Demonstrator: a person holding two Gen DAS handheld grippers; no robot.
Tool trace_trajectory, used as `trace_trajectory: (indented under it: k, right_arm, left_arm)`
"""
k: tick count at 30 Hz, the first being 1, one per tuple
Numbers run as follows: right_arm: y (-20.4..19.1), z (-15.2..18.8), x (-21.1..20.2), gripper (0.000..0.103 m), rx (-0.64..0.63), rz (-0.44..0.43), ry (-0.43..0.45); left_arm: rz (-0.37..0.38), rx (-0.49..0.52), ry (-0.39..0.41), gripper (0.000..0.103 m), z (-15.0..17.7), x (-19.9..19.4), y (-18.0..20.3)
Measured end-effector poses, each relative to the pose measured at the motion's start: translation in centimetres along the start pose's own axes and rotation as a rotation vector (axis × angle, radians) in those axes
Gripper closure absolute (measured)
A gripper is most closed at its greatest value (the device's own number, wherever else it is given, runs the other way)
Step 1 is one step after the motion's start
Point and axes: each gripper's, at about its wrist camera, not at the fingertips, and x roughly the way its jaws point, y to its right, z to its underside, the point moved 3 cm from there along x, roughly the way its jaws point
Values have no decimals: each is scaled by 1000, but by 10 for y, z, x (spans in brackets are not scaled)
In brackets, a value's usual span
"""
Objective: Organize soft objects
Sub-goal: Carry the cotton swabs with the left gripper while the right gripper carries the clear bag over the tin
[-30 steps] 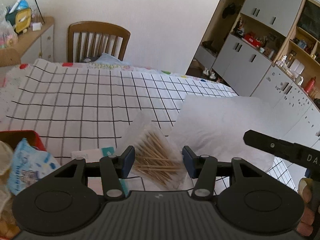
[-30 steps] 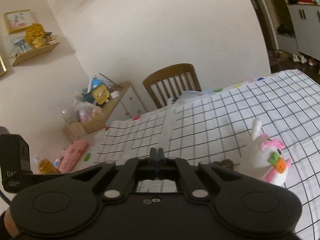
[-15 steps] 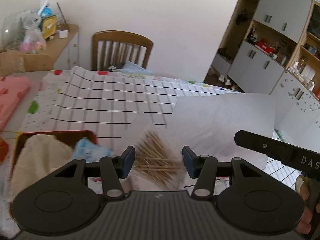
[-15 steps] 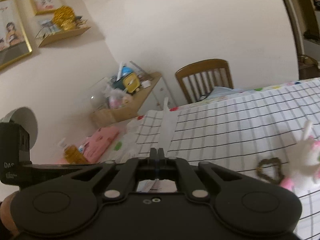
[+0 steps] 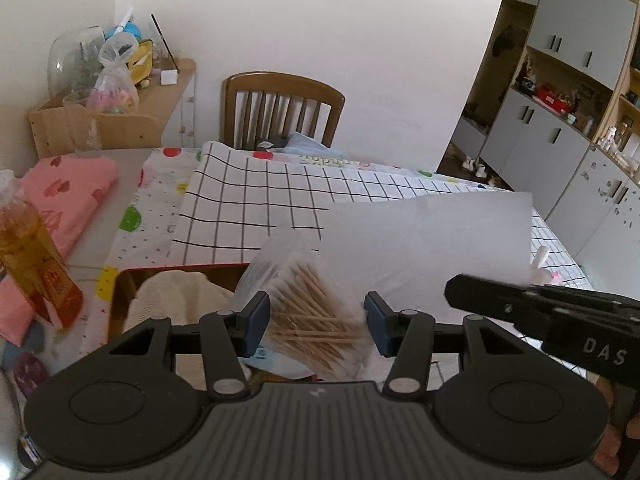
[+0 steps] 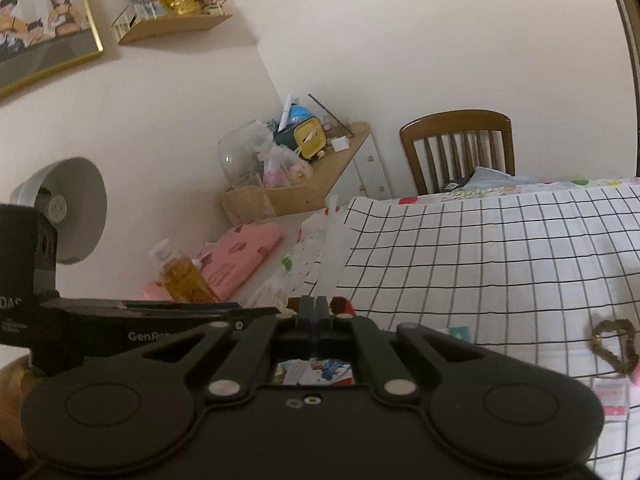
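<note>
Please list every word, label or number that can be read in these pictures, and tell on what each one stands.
"DAS": on the right gripper body, seen from the left wrist.
"GenRob", rest hidden: on the left gripper body, seen from the right wrist.
"Happy Family", roughly, small: on the framed picture.
Bottle label: too blurred.
Packets on the table: too small.

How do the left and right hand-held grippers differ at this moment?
The left hand-held gripper has its jaws spread around a clear bag of cotton swabs; the right hand-held gripper has its jaws fully together, pinching a thin white sheet. Both are black, and each carries something above the checked tablecloth.
</note>
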Motion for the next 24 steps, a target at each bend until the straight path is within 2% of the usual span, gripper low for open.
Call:
trace_trajectory:
  k: [10, 24]
  right_arm:
    - [-23, 9, 34, 103, -28, 12, -41]
    - [-42, 34, 79, 103, -86, 47, -151]
  left_arm:
    - [-15, 4, -6, 51, 1, -1, -32]
    - [-15, 8, -51, 51, 13, 20, -65]
